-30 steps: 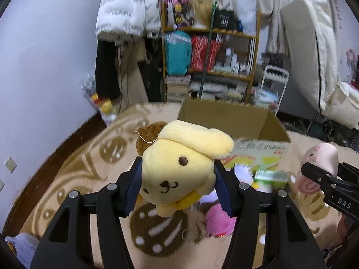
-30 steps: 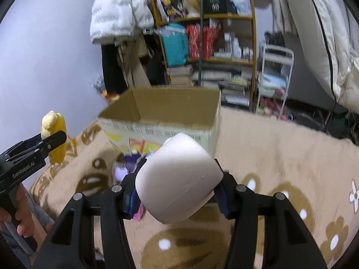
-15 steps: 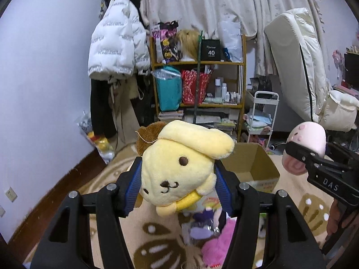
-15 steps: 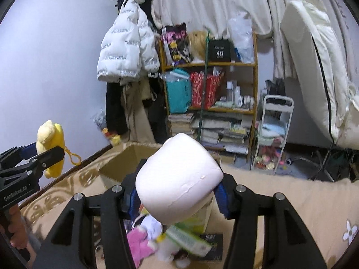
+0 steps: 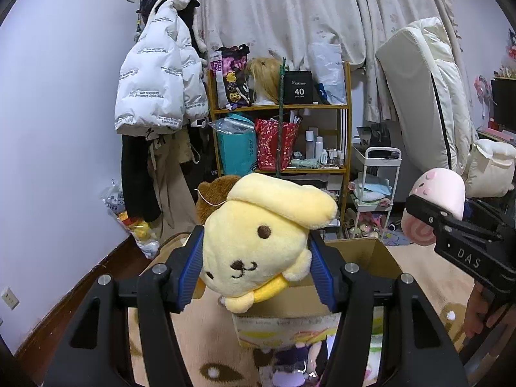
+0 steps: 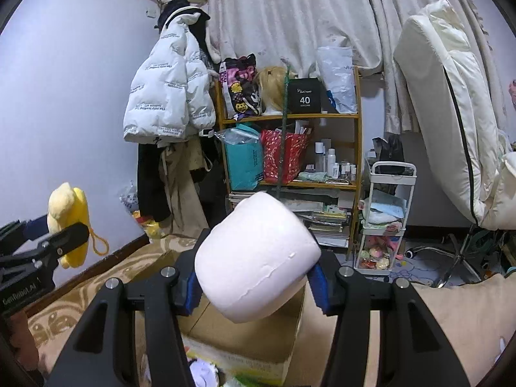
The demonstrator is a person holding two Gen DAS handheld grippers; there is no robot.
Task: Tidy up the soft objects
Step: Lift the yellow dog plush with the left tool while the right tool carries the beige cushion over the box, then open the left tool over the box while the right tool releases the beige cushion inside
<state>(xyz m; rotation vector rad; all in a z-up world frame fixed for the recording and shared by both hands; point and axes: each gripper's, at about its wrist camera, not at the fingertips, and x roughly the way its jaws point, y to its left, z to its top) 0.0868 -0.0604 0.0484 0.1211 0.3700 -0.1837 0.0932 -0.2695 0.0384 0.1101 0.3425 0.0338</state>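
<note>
A yellow dog plush (image 5: pixel 258 242) with a brown beret sits between the blue pads of my left gripper (image 5: pixel 256 271), which is shut on its head. My right gripper (image 6: pixel 254 287) is shut on a pale pink rounded plush (image 6: pixel 254 254). Both toys hang above an open cardboard box (image 6: pixel 245 332) on the patterned rug; its far flap (image 5: pixel 380 254) shows behind the dog. In the left wrist view the pink plush (image 5: pixel 435 190) shows a face and a swirl at far right. From the right wrist, the yellow plush (image 6: pixel 69 213) is at far left.
Several small toys (image 5: pixel 290 361) lie on the rug in front of the box. Behind it stand a wooden shelf (image 5: pixel 280 138), a white trolley (image 5: pixel 377 193), a hanging white jacket (image 5: pixel 154 87) and an upright mattress (image 5: pixel 429 96). A hand (image 5: pixel 477 309) holds the right gripper.
Both grippers have risen and tipped upward with their toys still held. The box and rug have dropped low in both views, and the shelf, curtain and wall now fill them.
</note>
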